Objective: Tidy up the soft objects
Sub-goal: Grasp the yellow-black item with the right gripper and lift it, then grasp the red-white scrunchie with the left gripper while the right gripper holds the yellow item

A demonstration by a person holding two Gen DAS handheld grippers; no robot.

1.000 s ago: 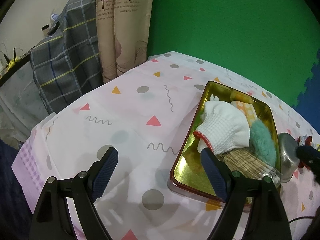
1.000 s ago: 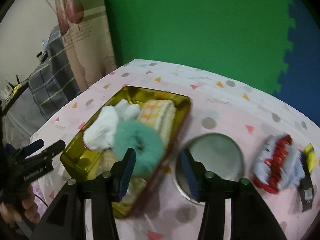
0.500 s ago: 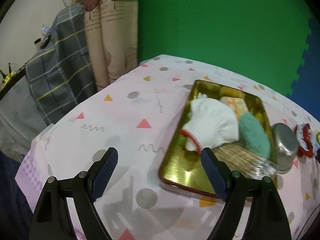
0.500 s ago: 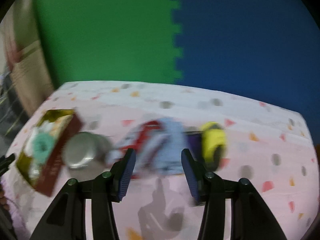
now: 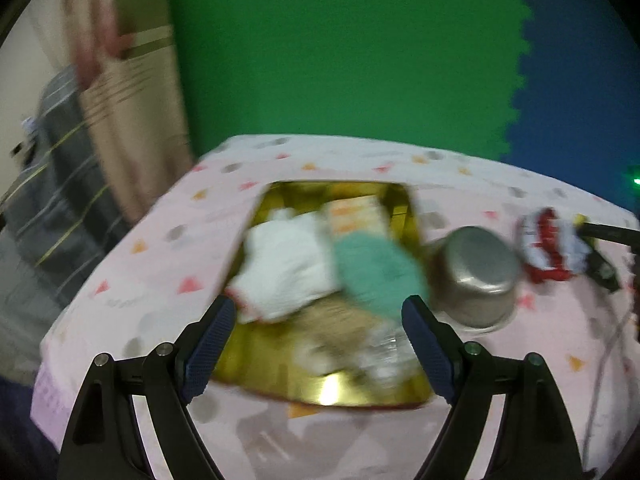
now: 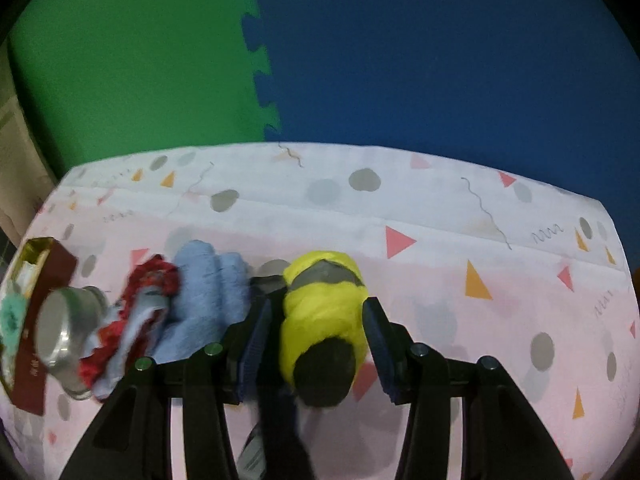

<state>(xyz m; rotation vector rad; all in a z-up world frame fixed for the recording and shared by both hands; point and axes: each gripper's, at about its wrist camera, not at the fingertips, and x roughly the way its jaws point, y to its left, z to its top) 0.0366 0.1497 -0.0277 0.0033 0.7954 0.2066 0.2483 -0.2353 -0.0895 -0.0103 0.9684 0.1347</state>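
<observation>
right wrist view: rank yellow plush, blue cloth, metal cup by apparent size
1. yellow plush, sitting between the right gripper fingers, so nearness to the camera inflates it.
2. blue cloth, close to the plush; the order is unsure.
3. metal cup, smallest, blurred near the left edge.

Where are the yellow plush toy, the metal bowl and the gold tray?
yellow plush toy point(image 6: 320, 312), right wrist view, its yellow body.
metal bowl point(image 5: 476, 268), left wrist view, its upturned base.
gold tray point(image 5: 344, 392), left wrist view, bare near floor.
</observation>
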